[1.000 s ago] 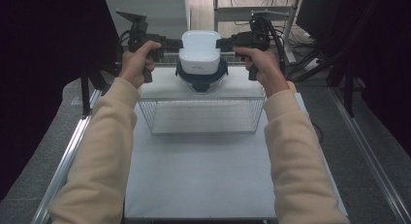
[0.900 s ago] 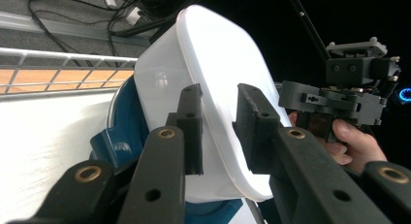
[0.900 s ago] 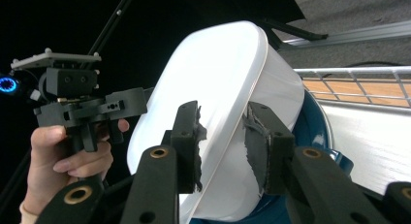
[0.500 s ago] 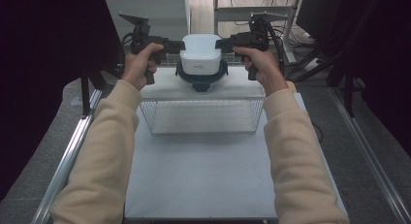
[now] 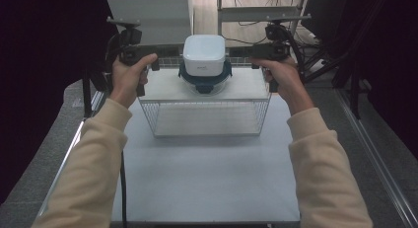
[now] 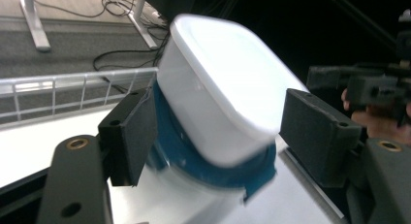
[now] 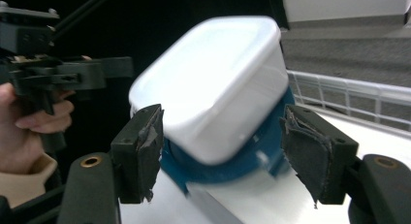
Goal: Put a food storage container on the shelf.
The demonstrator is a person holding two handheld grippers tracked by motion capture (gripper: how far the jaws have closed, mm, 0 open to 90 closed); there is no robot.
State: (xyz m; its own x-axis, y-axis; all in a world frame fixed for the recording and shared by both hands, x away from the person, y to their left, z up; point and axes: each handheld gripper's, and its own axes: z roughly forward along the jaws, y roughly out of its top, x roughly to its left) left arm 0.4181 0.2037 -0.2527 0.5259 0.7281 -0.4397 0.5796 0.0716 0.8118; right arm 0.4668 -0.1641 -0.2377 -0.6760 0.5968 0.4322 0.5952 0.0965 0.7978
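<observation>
A wire basket (image 5: 204,117) is seen turned upside down on the bench (image 5: 207,178), and it serves as the landmark here. On its flat top a stack is set, towards the far edge and about midway across: a white box (image 5: 204,53) resting on a clear container with a dark teal lid (image 5: 204,76).

The left gripper (image 5: 148,62) is held just off the left side of the stack and the right gripper (image 5: 256,60) just off the right side. Both sets of fingers have just been opening and are released; in the gripper views the stack is framed between the pads, but a gap is seen on each side and nothing is pressed.

A topple is judged the main risk: the white box is only perched, and it could be slid off by a finger brushing it on withdrawal. The stack is also near the basket's far edge, so a nudge away from the person could send it over. Open room is left on the basket top to both sides and towards the person.
</observation>
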